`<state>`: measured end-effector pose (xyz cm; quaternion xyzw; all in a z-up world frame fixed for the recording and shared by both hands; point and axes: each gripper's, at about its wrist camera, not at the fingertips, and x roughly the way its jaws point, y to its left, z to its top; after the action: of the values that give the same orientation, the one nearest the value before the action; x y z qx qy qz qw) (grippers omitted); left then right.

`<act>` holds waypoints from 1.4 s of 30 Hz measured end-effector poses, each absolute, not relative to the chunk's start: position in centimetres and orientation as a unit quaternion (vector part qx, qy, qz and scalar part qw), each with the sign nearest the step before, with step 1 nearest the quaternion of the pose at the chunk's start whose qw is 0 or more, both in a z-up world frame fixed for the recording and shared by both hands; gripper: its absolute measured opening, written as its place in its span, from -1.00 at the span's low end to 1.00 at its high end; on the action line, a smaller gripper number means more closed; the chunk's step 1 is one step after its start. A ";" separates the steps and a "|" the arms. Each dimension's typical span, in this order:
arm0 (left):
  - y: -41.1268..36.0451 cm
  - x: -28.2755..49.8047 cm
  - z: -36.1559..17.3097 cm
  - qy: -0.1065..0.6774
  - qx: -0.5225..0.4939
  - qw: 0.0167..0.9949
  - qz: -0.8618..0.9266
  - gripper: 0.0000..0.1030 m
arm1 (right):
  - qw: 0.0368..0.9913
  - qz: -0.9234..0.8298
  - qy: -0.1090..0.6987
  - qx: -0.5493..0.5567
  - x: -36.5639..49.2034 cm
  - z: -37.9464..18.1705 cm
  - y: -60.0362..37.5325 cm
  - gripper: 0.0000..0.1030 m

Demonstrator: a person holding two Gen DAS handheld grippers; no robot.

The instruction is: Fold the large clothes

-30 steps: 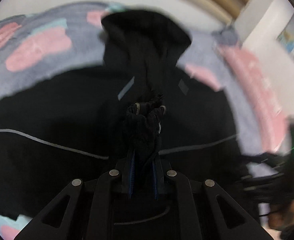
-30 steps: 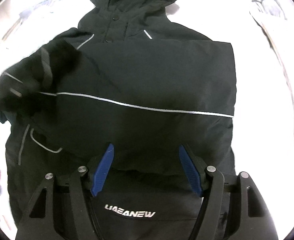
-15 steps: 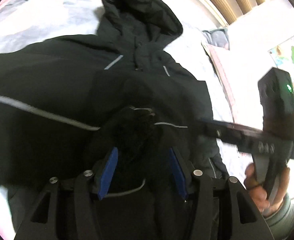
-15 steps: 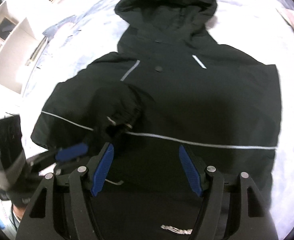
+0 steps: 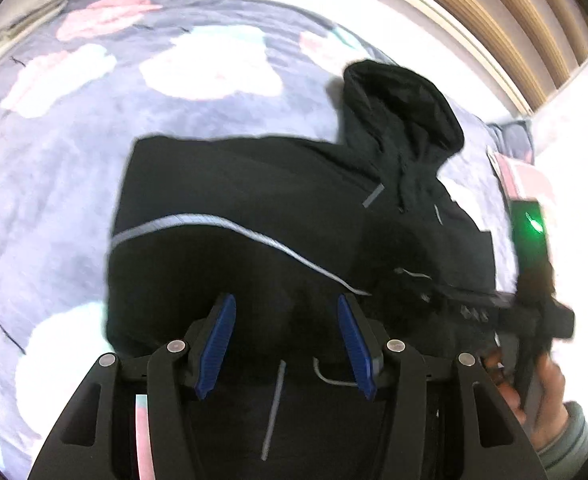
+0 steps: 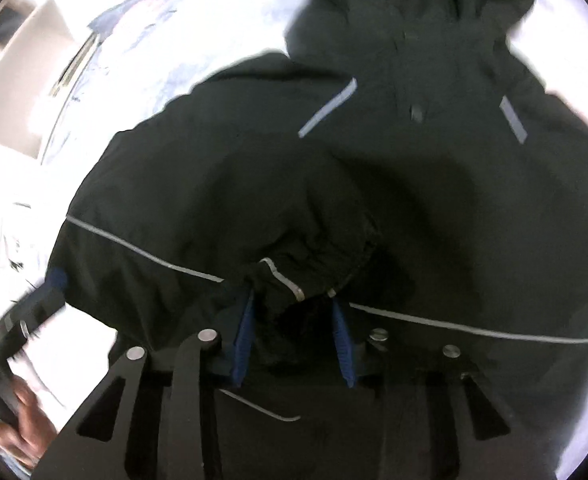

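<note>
A black hooded jacket [image 5: 254,208] with thin reflective stripes lies face up on the bed, hood [image 5: 397,104] pointing away. My left gripper [image 5: 286,344] is open and empty above the jacket's lower part. My right gripper [image 6: 294,340] has its blue pads closed in on the elastic sleeve cuff [image 6: 317,256], which lies over the jacket's middle [image 6: 453,208]. The right gripper also shows at the right of the left wrist view [image 5: 533,312], held by a hand.
The bed cover [image 5: 54,160] is grey-blue with pink and white patches. A wooden slatted headboard [image 5: 493,20] and a white wall are at the far right. A pink pillow [image 5: 521,176] lies past the jacket. White furniture [image 6: 22,92] stands left of the bed.
My left gripper has opened, let go of the sleeve cuff and drawn back to the left. My right gripper has moved in and closed on that cuff over the jacket's middle.
</note>
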<state>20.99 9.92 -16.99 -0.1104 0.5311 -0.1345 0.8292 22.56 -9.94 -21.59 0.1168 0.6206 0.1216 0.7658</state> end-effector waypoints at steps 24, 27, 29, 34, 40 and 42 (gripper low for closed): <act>-1.0 24.5 -25.6 0.558 -0.005 0.816 -0.152 0.05 | 0.767 -0.108 0.626 0.086 14.2 -25.1 -29.4 -0.34; -0.3 24.9 -24.1 0.544 -0.025 0.820 -0.176 0.05 | 0.761 -0.102 0.635 0.083 14.2 -24.0 -29.8 -0.29; 1.1 25.3 -21.8 0.530 -0.046 0.829 -0.172 0.05 | 0.773 -0.106 0.621 0.082 14.1 -21.4 -30.0 -0.15; 2.9 27.4 -18.7 0.501 -0.094 0.842 -0.180 0.05 | 0.836 -0.070 0.540 0.065 15.5 -14.7 -28.2 0.46; 1.4 30.3 -23.1 0.536 -0.043 0.831 -0.144 0.05 | 0.815 -0.057 0.577 0.007 20.6 -20.2 -24.5 0.44; 1.1 30.3 -25.3 0.538 -0.011 0.831 -0.139 0.05 | 0.791 -0.057 0.609 0.001 21.3 -23.8 -23.9 0.43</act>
<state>30.30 1.13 -25.30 -0.0112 0.5382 -0.1394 0.8311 21.35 -23.90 -23.77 0.0011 0.6091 -0.0569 0.7911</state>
